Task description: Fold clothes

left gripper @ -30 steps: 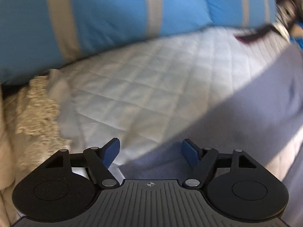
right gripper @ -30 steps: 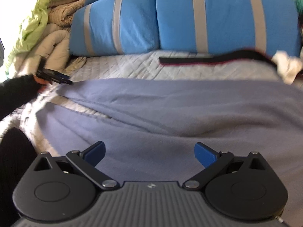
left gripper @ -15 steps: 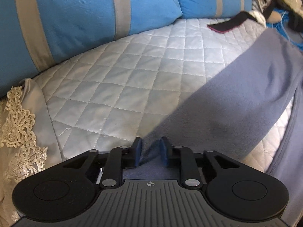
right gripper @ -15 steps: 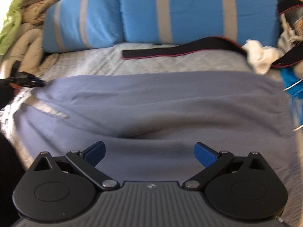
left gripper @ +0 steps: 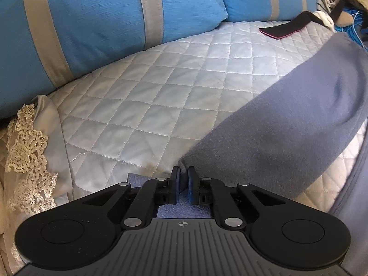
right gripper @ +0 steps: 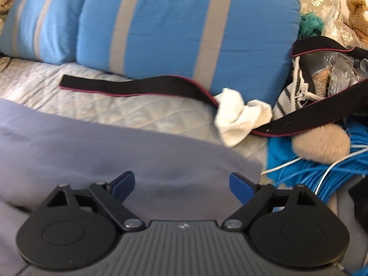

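A grey-blue fleece garment [left gripper: 287, 124] lies spread on the quilted bed [left gripper: 161, 87]. My left gripper [left gripper: 182, 179] is shut on a corner edge of this garment, which stretches away to the right. In the right wrist view the same garment [right gripper: 115, 151] lies under and ahead of my right gripper [right gripper: 181, 184], which is open and empty just above the cloth near its right edge.
Blue pillows with grey stripes [left gripper: 103, 23] [right gripper: 184, 30] line the far side of the bed. A black strap with a red edge [right gripper: 138, 85] and a white cloth [right gripper: 239, 117] lie behind the garment. Blue cables [right gripper: 322, 168] and clutter sit at right. Lace-trimmed fabric [left gripper: 27, 151] lies at left.
My left gripper closed on the garment's corner and holds it. My right gripper stayed open and swung right along the garment toward its right edge.
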A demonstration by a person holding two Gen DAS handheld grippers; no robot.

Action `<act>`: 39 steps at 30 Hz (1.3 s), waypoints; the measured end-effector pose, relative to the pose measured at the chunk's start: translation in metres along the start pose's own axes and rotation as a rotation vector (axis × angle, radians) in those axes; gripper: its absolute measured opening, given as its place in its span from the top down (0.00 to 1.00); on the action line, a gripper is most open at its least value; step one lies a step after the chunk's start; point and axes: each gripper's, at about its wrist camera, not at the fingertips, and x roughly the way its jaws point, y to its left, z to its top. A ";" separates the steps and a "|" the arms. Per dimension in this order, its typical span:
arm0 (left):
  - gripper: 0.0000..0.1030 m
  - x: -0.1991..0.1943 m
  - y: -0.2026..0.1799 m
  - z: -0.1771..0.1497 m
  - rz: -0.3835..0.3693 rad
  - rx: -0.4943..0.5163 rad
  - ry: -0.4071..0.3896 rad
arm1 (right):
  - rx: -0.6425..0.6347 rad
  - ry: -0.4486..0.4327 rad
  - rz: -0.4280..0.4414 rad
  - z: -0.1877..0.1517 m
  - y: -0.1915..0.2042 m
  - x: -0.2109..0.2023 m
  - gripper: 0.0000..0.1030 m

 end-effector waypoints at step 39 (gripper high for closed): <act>0.97 -0.113 -0.020 -0.071 0.012 -0.036 -0.448 | 0.020 -0.121 -0.016 -0.047 -0.036 -0.102 1.00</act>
